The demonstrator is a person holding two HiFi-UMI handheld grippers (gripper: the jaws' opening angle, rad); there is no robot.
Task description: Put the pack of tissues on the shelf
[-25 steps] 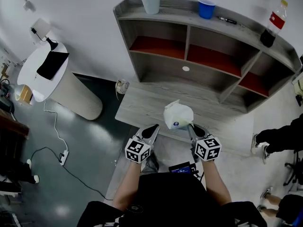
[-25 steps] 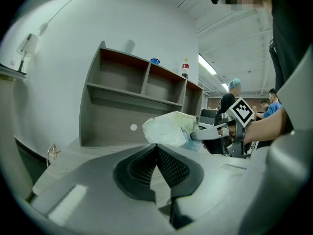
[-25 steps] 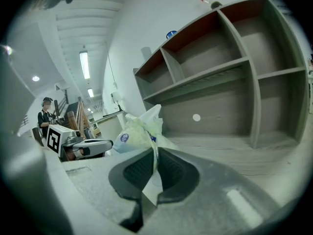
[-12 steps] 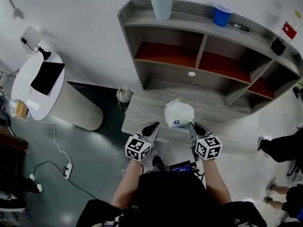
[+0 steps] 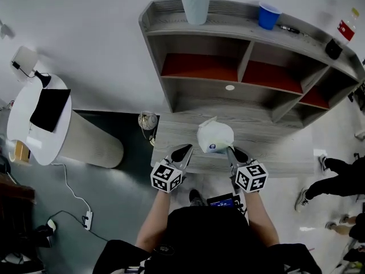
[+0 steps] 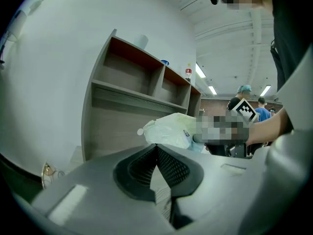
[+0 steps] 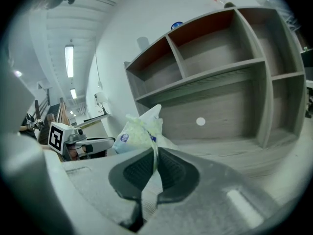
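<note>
While the pack [image 5: 215, 135] hangs over the tabletop [image 5: 177, 133], just in front of the shelf [image 5: 155, 56], the task looks roughly half done: the pick-up is made, the placing is not.

The right tool [image 5: 230, 149] has its jaws pressed together on a thin flap of the pack's plastic wrap. In the right gripper view the film runs up out of the pads and the bulk of the pack sits above and beyond them. Whether the pack's underside touches the tabletop I cannot tell.

The left tool [image 5: 186, 149] sits just beside the pack, to its left. Its jaws meet at the tips with nothing between them, so it takes no part in the hold.

None of the shelf's compartments holds the pack. The upper ones with red backs and the lower grey ones all appear empty, while the top board carries a cup [image 5: 195, 1], a blue cup [image 5: 268, 15] and a bottle [image 5: 337, 37].

What remains, by my reading, is to carry the pack forward into a compartment, set it down and let go. With only a pinch of wrap in the grip, the pack may swing or slip on the way.
</note>
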